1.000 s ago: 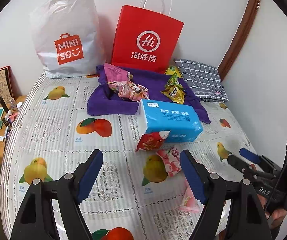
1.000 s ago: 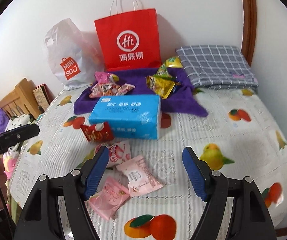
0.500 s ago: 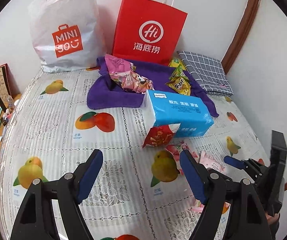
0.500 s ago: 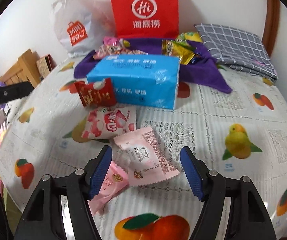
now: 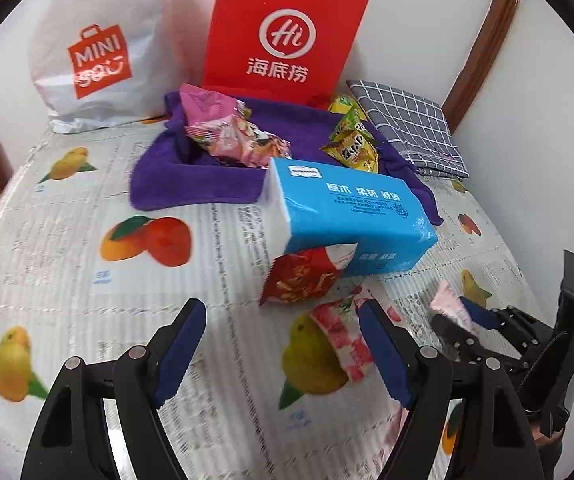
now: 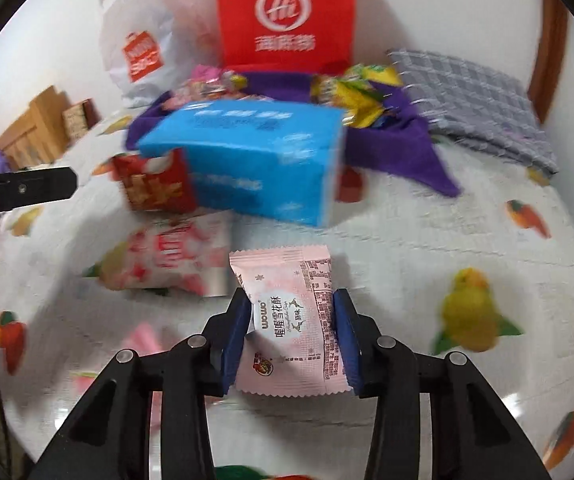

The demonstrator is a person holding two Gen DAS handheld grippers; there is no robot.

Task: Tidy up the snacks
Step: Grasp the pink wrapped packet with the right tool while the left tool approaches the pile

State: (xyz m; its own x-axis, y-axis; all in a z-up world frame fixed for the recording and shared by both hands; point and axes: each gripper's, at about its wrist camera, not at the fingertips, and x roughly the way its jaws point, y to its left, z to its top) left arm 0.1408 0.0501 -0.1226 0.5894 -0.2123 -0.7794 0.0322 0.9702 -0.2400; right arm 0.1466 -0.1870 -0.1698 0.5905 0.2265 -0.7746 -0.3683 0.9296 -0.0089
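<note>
My right gripper is closing on a pale pink snack packet; both blue pads touch its side edges, and it sits just above the fruit-print tablecloth. The left wrist view shows that gripper at the right with the pink packet in its tips. My left gripper hangs open over the cloth with nothing between its fingers. Ahead of it lie a red packet and a red-and-white packet. Behind them, pink snacks and yellow-green snacks rest on a purple towel.
A blue tissue pack lies across the middle, with the red packet leaning on it. A red paper bag and a white plastic bag stand against the wall. A grey checked cloth lies at the back right. Another pink packet lies at the left.
My right gripper has dropped toward the table and closed from wide open onto the pink packet. My left gripper has moved lower and closer to the red packets, still open.
</note>
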